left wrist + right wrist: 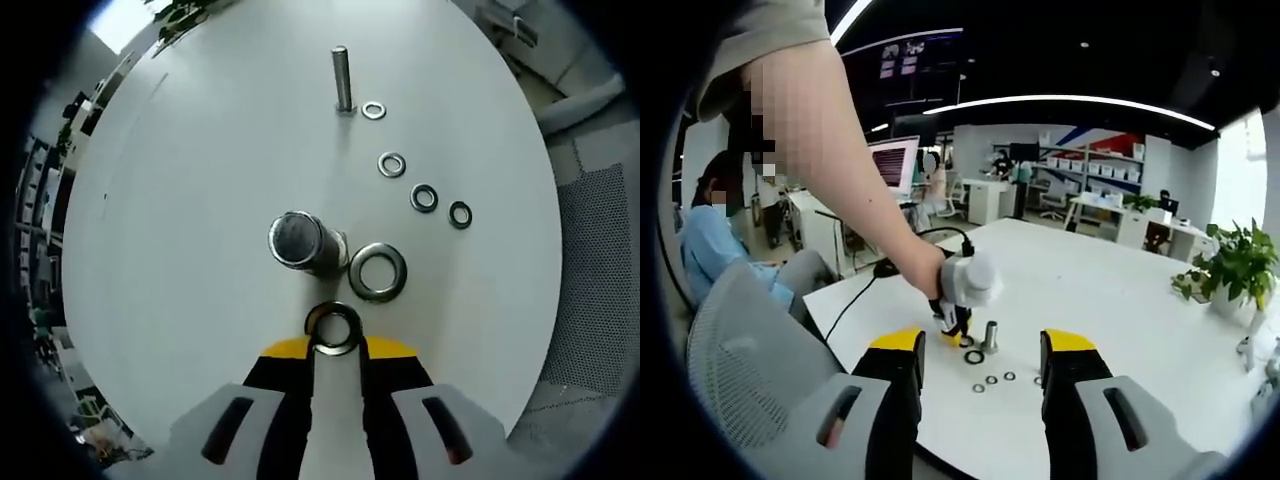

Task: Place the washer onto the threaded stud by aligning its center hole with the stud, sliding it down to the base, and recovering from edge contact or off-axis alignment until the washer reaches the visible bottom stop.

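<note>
A round white table anchors an open-plan office beneath a black ceiling crossed by long strip lights. Behind the table, rows of white desks with monitors run toward a far wall painted with red and blue stripes. A potted plant stands at the table's right edge, a grey mesh office chair at its left. Grey carpet tiles cover the floor beside the table.

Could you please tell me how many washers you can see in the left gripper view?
6: one held in the left gripper, a large washer beside the thick stud, and four small washers in a row leading from the thin stud.
</note>
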